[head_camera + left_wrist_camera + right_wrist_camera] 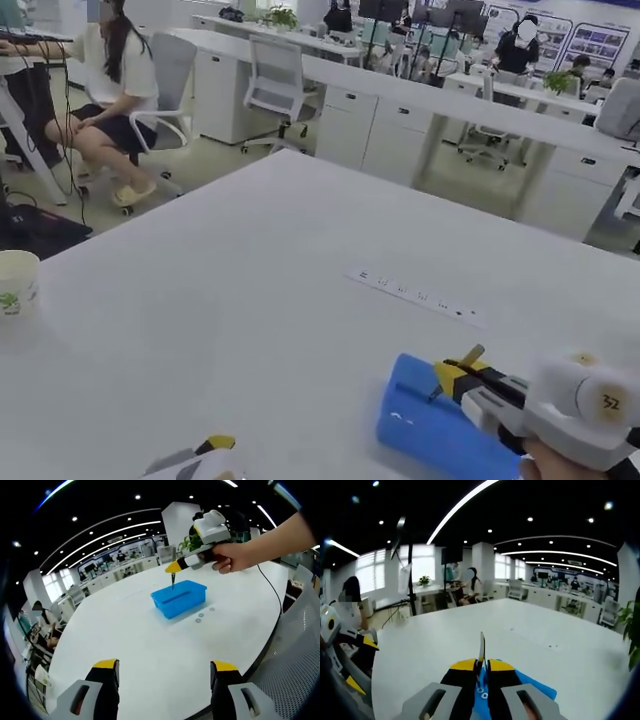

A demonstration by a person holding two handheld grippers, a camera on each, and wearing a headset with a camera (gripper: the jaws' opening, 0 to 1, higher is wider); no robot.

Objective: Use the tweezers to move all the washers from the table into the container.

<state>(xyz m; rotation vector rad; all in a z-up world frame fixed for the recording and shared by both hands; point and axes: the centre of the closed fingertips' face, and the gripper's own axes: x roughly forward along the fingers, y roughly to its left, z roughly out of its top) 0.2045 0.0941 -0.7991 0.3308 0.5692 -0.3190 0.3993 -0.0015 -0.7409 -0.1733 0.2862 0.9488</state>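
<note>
A blue container (430, 425) sits on the white table (250, 300) at the near right. My right gripper (450, 378) is over it, shut on thin tweezers (470, 355). In the left gripper view the right gripper (175, 567) holds the tweezers (173, 581) tip-down above the container (179, 597). Two or three small washers (200, 617) lie on the table just in front of the container. In the right gripper view the jaws clamp the tweezers (481, 652) over the container (535, 685). My left gripper (164, 672) is open with nothing in it, low at the near left (200, 450).
A paper cup (15, 285) stands at the table's left edge. A flush socket strip (415, 296) lies beyond the container. A person sits on a chair (165, 90) past the far left corner, with desks and chairs behind.
</note>
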